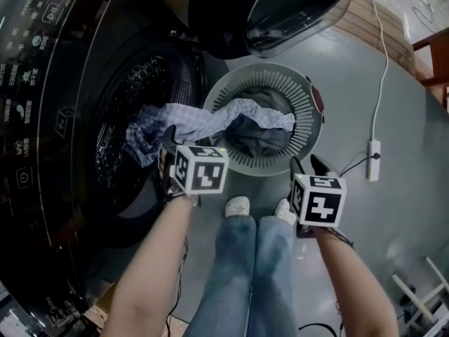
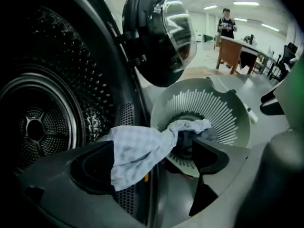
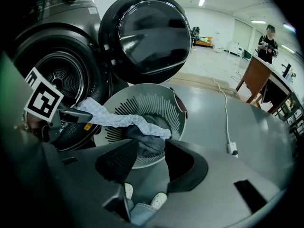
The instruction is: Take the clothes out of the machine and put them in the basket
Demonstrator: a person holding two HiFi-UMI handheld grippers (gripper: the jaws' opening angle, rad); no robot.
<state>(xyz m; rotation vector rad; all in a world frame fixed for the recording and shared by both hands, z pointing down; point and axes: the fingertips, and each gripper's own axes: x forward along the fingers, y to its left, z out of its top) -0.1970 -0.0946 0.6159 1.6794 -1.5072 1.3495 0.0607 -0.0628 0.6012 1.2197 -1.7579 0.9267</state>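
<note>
While the washing machine [image 1: 84, 118] stands with its round door [image 1: 280, 12] swung wide, a pale checked cloth [image 1: 210, 121] stretches from the drum mouth across to the slatted basket [image 1: 309, 125] on the floor just beside it. Near end bunched at the drum's lip; far end draped over dark clothes [image 1: 256, 140] already lying in the basket.

Left gripper [image 1: 170, 144]: at the drum mouth, jaws spread wide, the bunched end of the cloth lying between them and against one jaw, not pinched.

Right gripper [image 1: 306, 164]: over the floor at the basket's near rim, pointing steeply down, jaws partly apart, nothing between them.

Person's pale shoes [image 1: 238, 206] on the grey floor between the two arms. White power strip [image 1: 374, 160] and its cable lie on the floor beyond the basket.
</note>
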